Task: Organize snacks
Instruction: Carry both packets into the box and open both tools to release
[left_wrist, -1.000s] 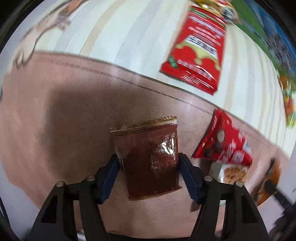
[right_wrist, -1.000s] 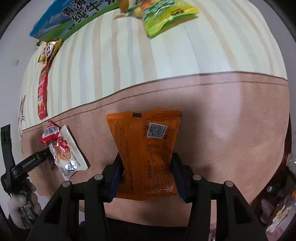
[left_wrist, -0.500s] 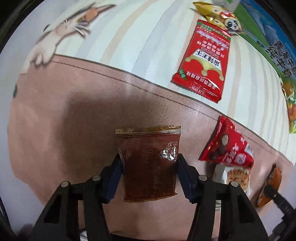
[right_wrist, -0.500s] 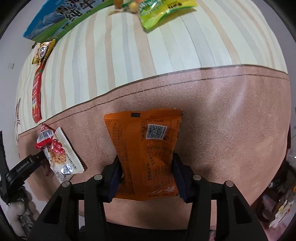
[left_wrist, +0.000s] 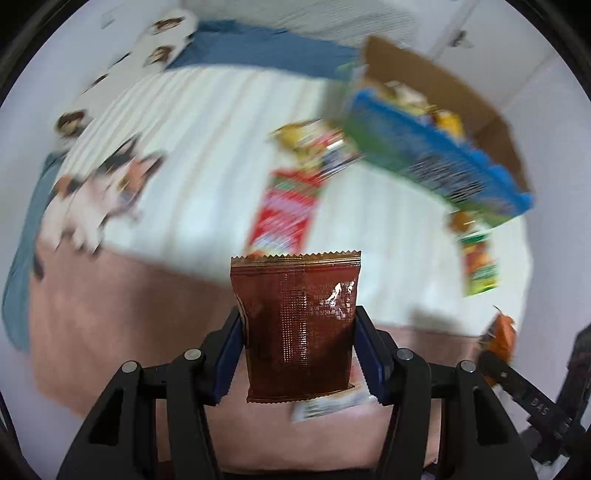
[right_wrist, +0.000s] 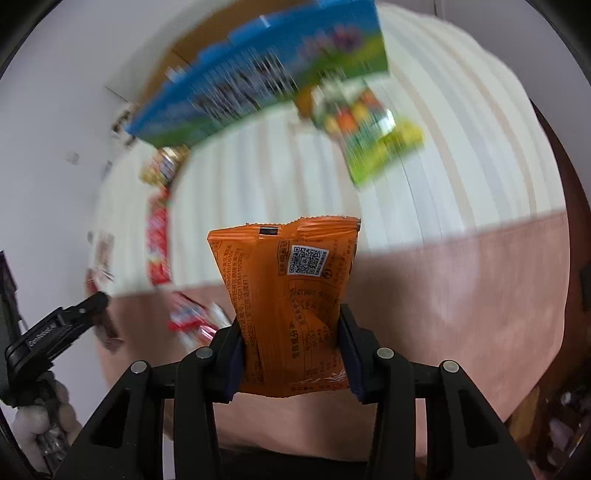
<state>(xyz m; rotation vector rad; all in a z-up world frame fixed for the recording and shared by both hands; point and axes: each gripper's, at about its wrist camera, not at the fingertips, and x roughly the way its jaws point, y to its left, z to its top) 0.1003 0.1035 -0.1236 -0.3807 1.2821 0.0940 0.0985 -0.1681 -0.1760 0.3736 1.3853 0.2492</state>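
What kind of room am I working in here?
Probably a bedroom at home: the snacks lie on a striped bedspread with a cartoon cat print, a cardboard box of snacks stands at its far edge, and white walls are behind.

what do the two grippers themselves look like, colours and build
Both look alike: the left gripper and right gripper have matte black angular plastic frames with triangular cutouts, round silver pivot screws, and dark blue pads lining the fingers. The right wrist view shows small white lettering on the left gripper's side. No cables visible.

A striped cloth (cat print at one corner) overlies a pinkish-brown surface.
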